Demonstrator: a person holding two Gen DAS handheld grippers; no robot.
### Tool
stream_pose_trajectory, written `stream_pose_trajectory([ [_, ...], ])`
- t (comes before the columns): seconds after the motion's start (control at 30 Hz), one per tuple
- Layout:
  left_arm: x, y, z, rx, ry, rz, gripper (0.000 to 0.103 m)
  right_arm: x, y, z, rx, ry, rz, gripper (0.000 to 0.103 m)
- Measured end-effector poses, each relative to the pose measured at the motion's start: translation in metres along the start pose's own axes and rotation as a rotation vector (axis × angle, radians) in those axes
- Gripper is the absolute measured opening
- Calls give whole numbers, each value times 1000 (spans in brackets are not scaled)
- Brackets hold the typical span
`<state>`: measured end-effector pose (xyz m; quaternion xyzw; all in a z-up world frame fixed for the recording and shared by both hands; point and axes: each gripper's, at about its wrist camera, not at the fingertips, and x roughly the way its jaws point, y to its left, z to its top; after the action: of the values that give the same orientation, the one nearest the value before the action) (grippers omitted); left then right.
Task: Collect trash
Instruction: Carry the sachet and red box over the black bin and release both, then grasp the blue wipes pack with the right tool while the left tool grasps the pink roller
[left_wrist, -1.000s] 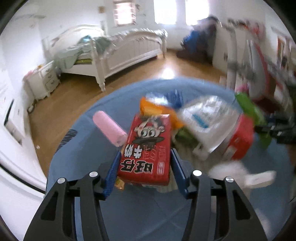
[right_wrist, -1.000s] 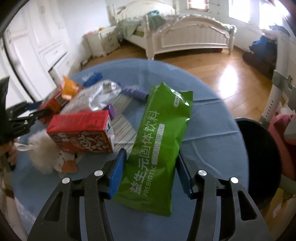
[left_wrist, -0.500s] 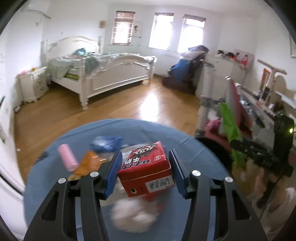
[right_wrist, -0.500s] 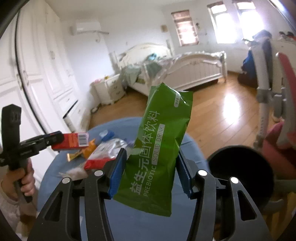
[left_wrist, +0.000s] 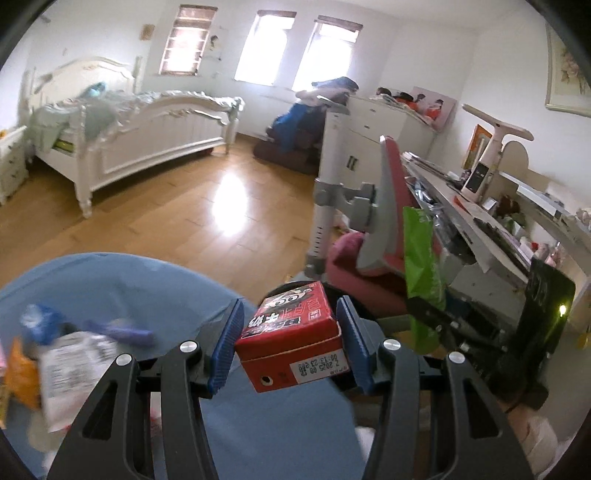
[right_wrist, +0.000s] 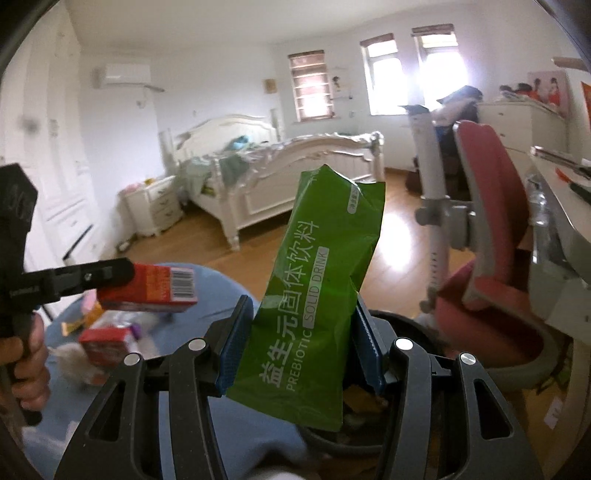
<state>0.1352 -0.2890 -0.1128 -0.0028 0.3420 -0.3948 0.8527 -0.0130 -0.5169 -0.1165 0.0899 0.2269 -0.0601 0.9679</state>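
Observation:
My left gripper (left_wrist: 288, 332) is shut on a red drink carton (left_wrist: 291, 339) and holds it in the air past the edge of the blue-clothed round table (left_wrist: 129, 280). My right gripper (right_wrist: 299, 339) is shut on a green drink-powder pouch (right_wrist: 317, 295), which stands upright over a black bin (right_wrist: 417, 328). The bin's dark rim (left_wrist: 369, 317) shows behind the carton. In the right wrist view the left gripper (right_wrist: 92, 277) with the carton (right_wrist: 147, 288) is at the left, in a person's hand (right_wrist: 29, 365). The pouch (left_wrist: 419, 273) hangs at the right of the left wrist view.
Loose trash lies on the table: a silver packet (left_wrist: 74, 362), an orange wrapper (left_wrist: 22, 373), a purple piece (left_wrist: 122, 330), a second red carton (right_wrist: 107, 345) and a white fluffy wad (right_wrist: 74, 362). A pink chair (right_wrist: 491, 206) and a cluttered desk (left_wrist: 480, 229) stand beside the bin.
Both grippers have lifted off the table and swung to the right toward the bin, each still gripping its item. The table's trash has slid to the left of both views.

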Motion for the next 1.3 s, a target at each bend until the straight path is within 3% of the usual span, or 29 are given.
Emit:
stream_pose_trajectory([
  [0.23, 58, -18, 0, -36, 63, -44, 52, 28, -25, -13, 3, 36, -51, 53],
  [0.57, 103, -18, -1, -60, 126, -34, 52, 67, -44, -24, 32, 92, -55, 53],
  [1.0, 123, -19, 5, -70, 156, -21, 54, 87, -56, -26, 50, 129, -63, 56],
  [1.07, 122, -18, 7, -76, 155, -23, 61, 86, -54, -25, 47, 130, -71, 59],
  [1.1, 120, -18, 7, -75, 149, -22, 70, 85, -54, -24, 47, 127, -75, 70],
  [1.13, 118, -19, 8, -73, 141, -22, 74, 83, -53, -23, 45, 116, -81, 73],
  [1.3, 100, -17, 8, -71, 124, -32, 74, 75, -45, -20, 41, 109, -80, 74],
])
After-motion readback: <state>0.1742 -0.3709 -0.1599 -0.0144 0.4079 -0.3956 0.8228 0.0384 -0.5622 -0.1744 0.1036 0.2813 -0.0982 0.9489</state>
